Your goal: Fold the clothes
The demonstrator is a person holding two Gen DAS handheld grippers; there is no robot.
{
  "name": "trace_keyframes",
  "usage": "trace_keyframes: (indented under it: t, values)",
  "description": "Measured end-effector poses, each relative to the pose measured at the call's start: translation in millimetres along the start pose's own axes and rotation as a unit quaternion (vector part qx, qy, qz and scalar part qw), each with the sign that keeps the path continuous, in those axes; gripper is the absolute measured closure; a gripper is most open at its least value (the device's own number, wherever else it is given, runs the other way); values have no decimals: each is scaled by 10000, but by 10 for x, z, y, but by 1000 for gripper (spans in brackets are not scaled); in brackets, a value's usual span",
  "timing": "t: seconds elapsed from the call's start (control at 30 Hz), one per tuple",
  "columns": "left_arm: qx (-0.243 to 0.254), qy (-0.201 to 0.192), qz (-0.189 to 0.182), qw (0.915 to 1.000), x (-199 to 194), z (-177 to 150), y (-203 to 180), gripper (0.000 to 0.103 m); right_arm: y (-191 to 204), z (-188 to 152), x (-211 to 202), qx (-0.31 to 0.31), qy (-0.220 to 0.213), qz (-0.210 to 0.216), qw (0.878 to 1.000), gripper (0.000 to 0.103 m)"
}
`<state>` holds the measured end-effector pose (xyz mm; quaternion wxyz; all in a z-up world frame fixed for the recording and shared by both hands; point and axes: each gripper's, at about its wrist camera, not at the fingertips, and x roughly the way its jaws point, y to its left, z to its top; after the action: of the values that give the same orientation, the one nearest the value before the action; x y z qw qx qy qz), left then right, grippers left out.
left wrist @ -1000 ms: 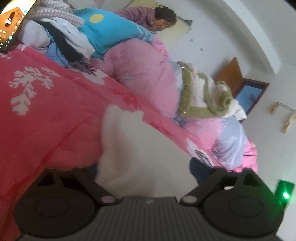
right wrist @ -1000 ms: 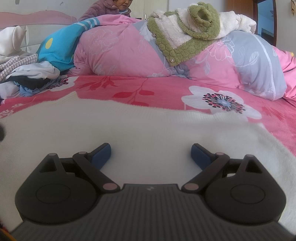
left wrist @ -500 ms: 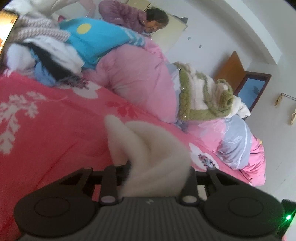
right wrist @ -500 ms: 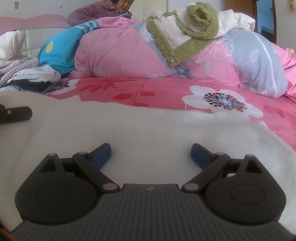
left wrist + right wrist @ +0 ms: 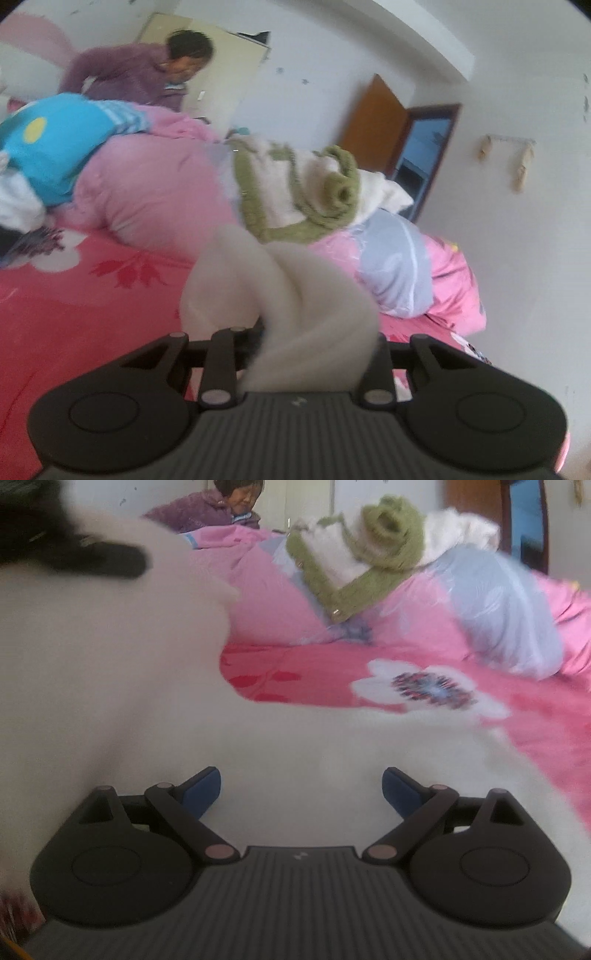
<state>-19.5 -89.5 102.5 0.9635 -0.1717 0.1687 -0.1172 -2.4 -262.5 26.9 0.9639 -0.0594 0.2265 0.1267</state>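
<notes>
The jaws of the left gripper [image 5: 306,332] have just been closing and are now clamped on a bunched corner of the white fleece garment [image 5: 280,295], which is seen in the left wrist view gathered between them and lifted clear of the red flowered bed sheet [image 5: 74,314]. Beyond it in that view, one pink quilt [image 5: 155,192] is heaped along the bed, one green-and-cream knitted garment [image 5: 303,188] is draped on top of it, one blue cushion with a yellow dot [image 5: 55,147] lies at its left end, and one person in a purple top [image 5: 125,77] is bent over the far side. In the right wrist view, the jaws of the right gripper [image 5: 301,786] are spread wide with nothing pinched; the blue pads [image 5: 203,786] are held just over the white garment, which is spread across the near part of the bed below them, while its left side is raised high by the other gripper, seen as a dark blur at the upper left. The fold is judged to be only begun: one corner is lifted, nothing is yet laid over, and the knitted garment is left untouched.
</notes>
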Motion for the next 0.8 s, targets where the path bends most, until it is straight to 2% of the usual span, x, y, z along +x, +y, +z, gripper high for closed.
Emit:
trace_keyframes:
  t: [0.1,0.17,0.4,0.53,0.63,0.67,0.73,0.77,0.8]
  values:
    - [159,96,-74,9998,82,-1,-160,72,-47,-158,-166,-334,89,-69,9994,10]
    - [289,150,-124,9994,139,-6,-279,72,-87,-263,-232,-267,44,-43,9996,10]
    - [845,473,-448,9943,398,-110,-749,72,-264,-294,-363,56,-39,108,9999,10]
    - [1247,978,-647,9852,663,-332,-1015,71,-343,-351,-377,238,-81,208,9995,10]
    - [1395,1720,-830,9716,920,-523,-1107,68,-338,-377,-371,236,-100,223,9994,9]
    - [1402,1864,-895,9683,961,-539,-1103,65,-337,-386,-369,235,-106,228,9994,9]
    - [1403,2124,-1036,9615,1035,-565,-1093,48,-333,-408,-365,188,-116,222,9995,9]
    - [1336,2092,-1181,9615,1012,-534,-1078,35,-335,-414,-364,190,-125,228,9995,9]
    - [1268,2060,-1327,9612,989,-503,-1062,26,-337,-420,-363,192,-134,233,9995,9]
